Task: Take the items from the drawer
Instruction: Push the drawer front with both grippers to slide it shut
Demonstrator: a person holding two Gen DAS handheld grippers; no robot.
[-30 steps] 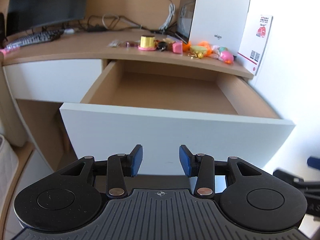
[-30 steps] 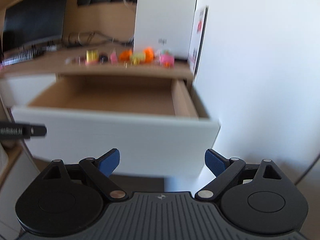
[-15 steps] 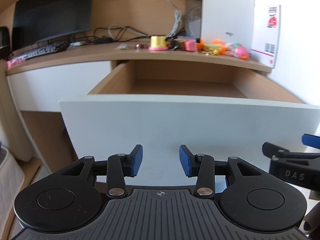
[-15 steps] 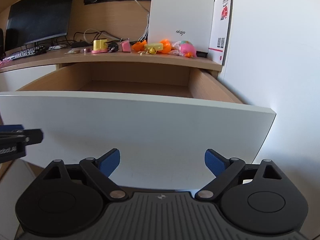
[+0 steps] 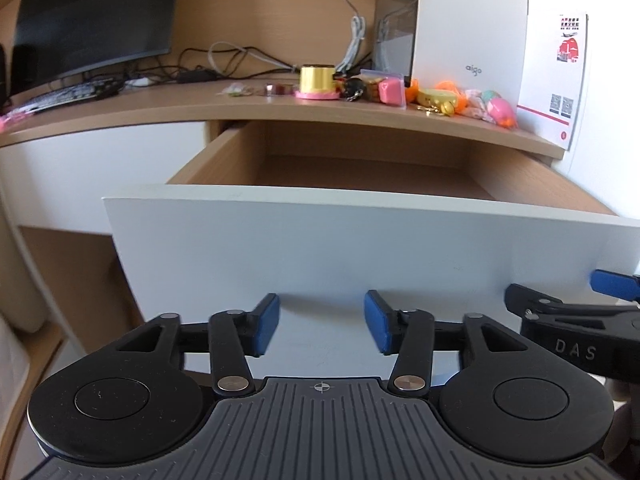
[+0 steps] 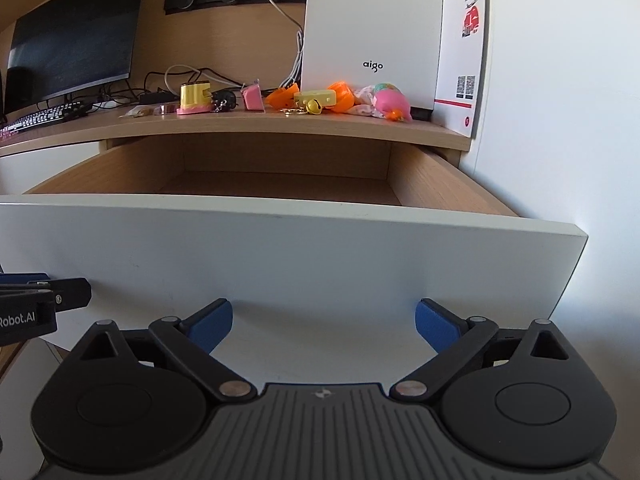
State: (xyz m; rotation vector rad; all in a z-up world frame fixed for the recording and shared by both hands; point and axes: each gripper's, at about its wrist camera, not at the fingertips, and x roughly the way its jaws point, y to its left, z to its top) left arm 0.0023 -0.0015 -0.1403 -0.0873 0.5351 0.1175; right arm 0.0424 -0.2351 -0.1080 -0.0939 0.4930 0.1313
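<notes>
The drawer (image 5: 360, 240) (image 6: 280, 248) stands pulled out under the desktop, its white front facing me; the part of its wooden floor that shows is bare. Several small items lie on the desktop above: a yellow spool on a pink base (image 5: 317, 82) (image 6: 195, 99), a pink block (image 5: 391, 92) (image 6: 253, 98), orange and yellow toys (image 5: 440, 98) (image 6: 316, 100), a pink soft toy (image 5: 500, 110) (image 6: 390, 106). My left gripper (image 5: 322, 328) is open, low in front of the drawer front. My right gripper (image 6: 322, 326) is open wider, also low before the front, holding nothing.
A white box marked aigo (image 5: 472, 20) (image 6: 374, 28) and a printed card (image 5: 554, 76) (image 6: 464, 52) stand at the desk's right end by the white wall. A monitor (image 5: 96, 20), keyboard (image 5: 68, 94) and cables sit to the left.
Both grippers have dropped from above the drawer to below its top edge, close to the white front. Their fingers stay open. The right view was blurred, now it is steady.
</notes>
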